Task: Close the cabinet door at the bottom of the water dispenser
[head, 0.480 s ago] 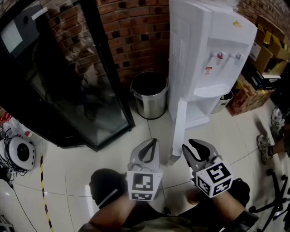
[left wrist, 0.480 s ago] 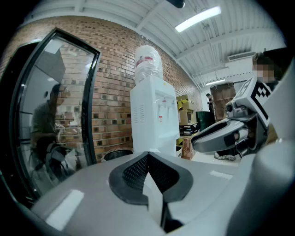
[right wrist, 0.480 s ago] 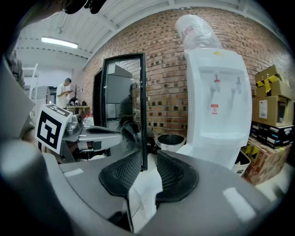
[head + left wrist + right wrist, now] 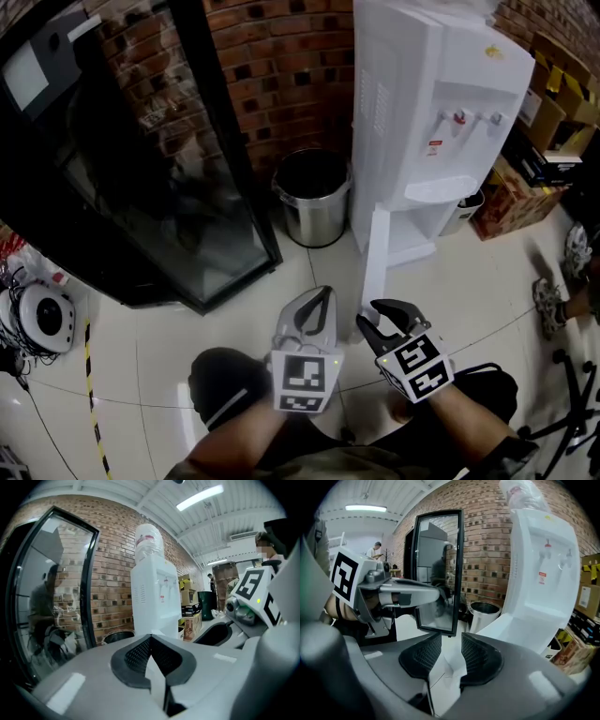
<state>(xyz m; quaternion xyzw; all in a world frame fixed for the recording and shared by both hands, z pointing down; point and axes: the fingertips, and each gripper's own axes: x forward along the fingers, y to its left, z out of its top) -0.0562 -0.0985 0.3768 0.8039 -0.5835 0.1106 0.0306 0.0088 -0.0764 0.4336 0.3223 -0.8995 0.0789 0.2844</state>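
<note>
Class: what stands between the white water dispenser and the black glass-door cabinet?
A round metal bin, set against the brick wall; the head view shows it.

Grey tongs (image 4: 322, 294), black pads (image 4: 482, 657), marker cubes (image 4: 302, 382)

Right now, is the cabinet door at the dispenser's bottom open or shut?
Open: the cabinet door stands swung out, edge-on, from the base of the water dispenser.

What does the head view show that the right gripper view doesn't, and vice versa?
Only the head view: a round white device on the floor and yellow-black floor tape. Only the right gripper view: a distant standing person and a ceiling strip light. Both: the tall white water dispenser, the round steel bin and the black-framed glass cabinet.
</note>
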